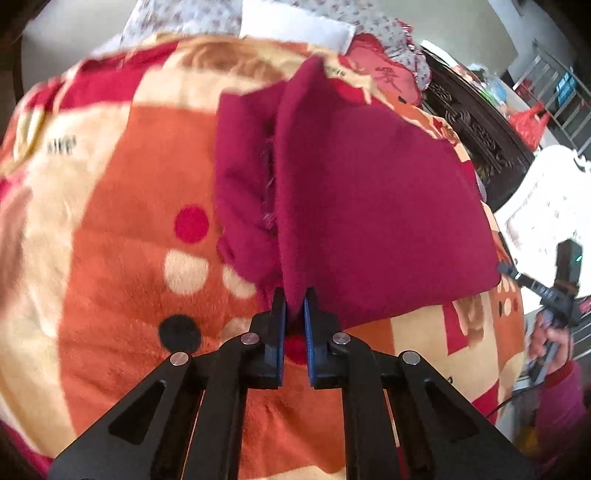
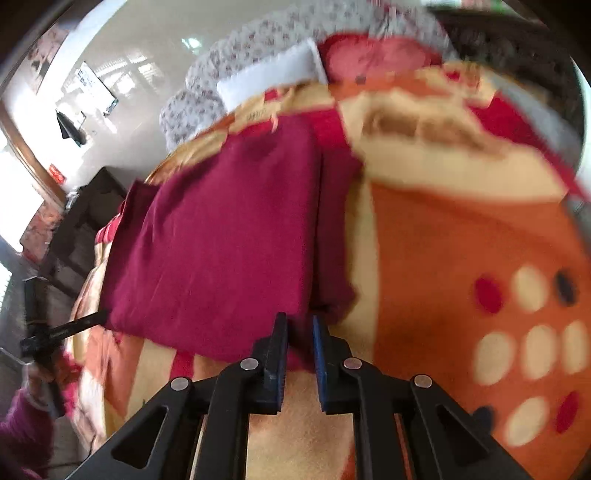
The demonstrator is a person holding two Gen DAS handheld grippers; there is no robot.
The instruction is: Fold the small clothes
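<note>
A dark red garment (image 1: 369, 206) lies on an orange, cream and red blanket (image 1: 129, 258). My left gripper (image 1: 294, 295) is shut on the garment's near edge, and a fold rises from its jaws. In the right wrist view the same garment (image 2: 221, 236) lies partly folded, one layer over another. My right gripper (image 2: 300, 321) is shut on its near corner. The other gripper shows at the right edge of the left wrist view (image 1: 554, 295) and at the left edge of the right wrist view (image 2: 55, 332), each at a garment corner.
A white pillow (image 1: 295, 26) and a floral quilt (image 1: 388, 29) lie at the bed's far end, with a red cushion (image 1: 384, 74). A dark carved headboard (image 1: 476, 122) runs along the right. A dark cabinet (image 2: 85, 229) stands beside the bed.
</note>
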